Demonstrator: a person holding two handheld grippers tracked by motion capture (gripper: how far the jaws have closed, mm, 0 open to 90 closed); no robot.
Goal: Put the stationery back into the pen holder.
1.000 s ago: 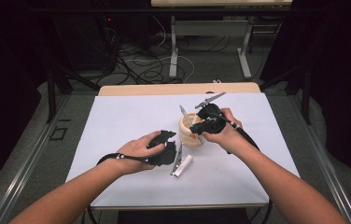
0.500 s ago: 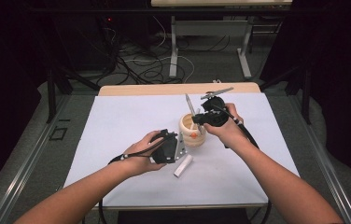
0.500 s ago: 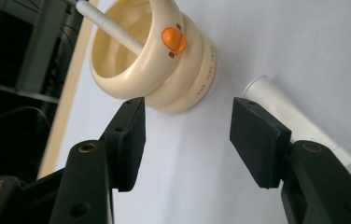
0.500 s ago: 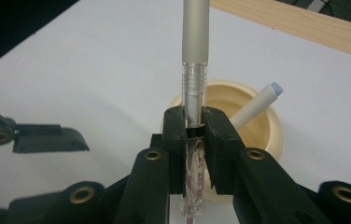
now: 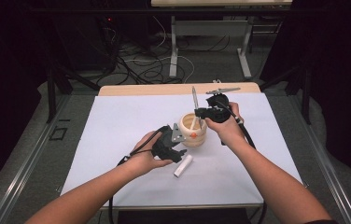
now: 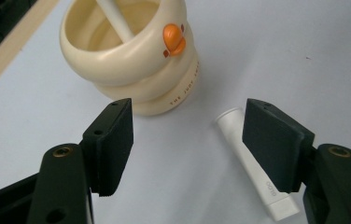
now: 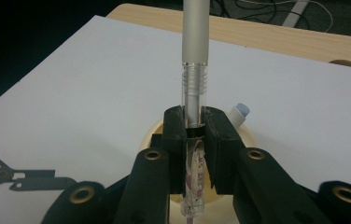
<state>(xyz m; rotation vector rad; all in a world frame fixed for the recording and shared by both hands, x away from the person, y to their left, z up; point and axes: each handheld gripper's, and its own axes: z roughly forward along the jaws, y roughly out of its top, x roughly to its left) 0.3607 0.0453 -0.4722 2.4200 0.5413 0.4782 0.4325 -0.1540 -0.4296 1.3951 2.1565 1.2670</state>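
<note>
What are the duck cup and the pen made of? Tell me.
Duck cup: probably glazed ceramic or glossy plastic; cream, smooth, soft highlights. Pen: likely plastic, with a matte silver-grey barrel and a clear ribbed section.

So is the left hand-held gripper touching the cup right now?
Apart. In the left gripper view, the left hand-held gripper stands open, with bare table between its pads and the cup.
</note>
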